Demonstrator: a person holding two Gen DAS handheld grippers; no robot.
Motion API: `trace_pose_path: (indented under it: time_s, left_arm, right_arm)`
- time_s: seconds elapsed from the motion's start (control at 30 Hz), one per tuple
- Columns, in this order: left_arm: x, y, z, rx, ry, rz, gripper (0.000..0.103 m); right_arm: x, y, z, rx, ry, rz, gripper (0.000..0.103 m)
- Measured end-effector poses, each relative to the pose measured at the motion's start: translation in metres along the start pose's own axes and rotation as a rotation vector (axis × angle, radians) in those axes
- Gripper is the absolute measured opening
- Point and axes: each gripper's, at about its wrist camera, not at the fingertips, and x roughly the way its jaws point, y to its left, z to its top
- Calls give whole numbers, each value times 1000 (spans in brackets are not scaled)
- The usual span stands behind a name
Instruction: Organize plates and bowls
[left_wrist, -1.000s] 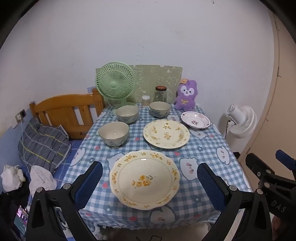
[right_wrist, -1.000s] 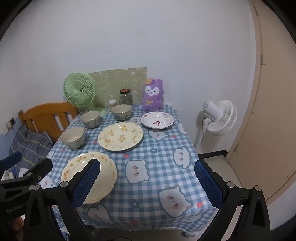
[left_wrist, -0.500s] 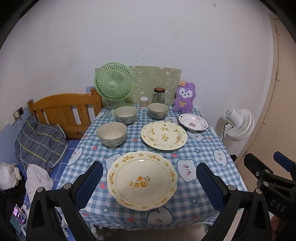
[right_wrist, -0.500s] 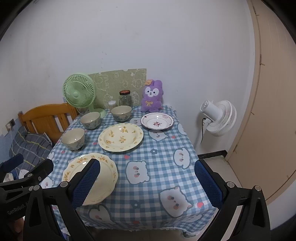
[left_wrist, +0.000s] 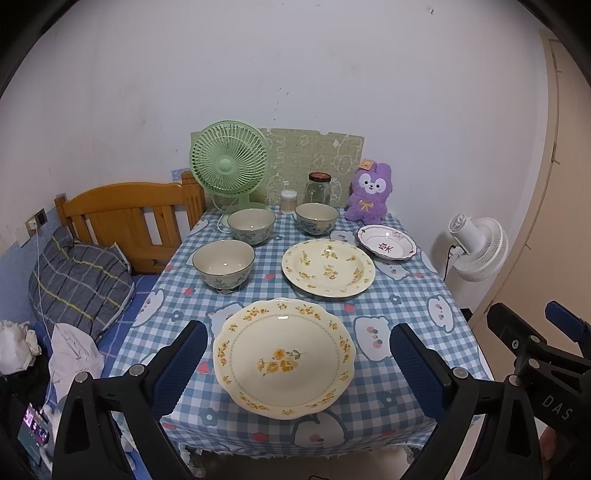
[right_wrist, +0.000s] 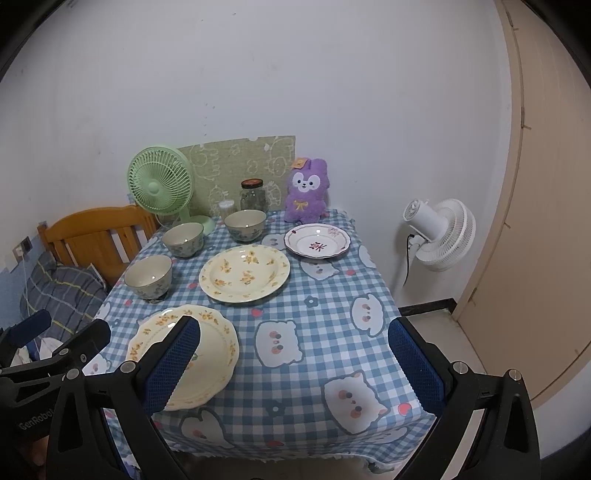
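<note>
Blue-padded left hand-held gripper (left_wrist: 297, 363) wide apart, empty | right hand-held gripper (right_wrist: 293, 363) wide apart, empty

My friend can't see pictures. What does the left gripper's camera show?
The open left gripper hovers over a scalloped yellow-flower plate on a blue checked tablecloth. Behind it sit a second yellow plate, a small red-patterned plate and three bowls.

I am seeing the scalloped plate (left_wrist: 283, 357) lying nearest on the table (left_wrist: 406, 291), the round plate (left_wrist: 328, 267) behind it, the small plate (left_wrist: 386, 242) further right, and three bowls (left_wrist: 223, 263) sitting left, before the desk fan (left_wrist: 229, 164).
</note>
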Motion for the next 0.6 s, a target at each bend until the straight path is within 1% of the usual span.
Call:
trace_pose_path:
  time_s: [0.27,0.37,0.6]
  left_arm:
    - [1,4,3,-7,-7,-1,99]
    - [1,8,5,-19,-21,-10,98]
    - [3,8,7,-27,-27,0,98]
  right_arm:
    - [2,5,0,-6,-7,3,102]
    - [2,6,0,-5,-11,6,102]
    - [4,7,4,-7,-17,11,102]
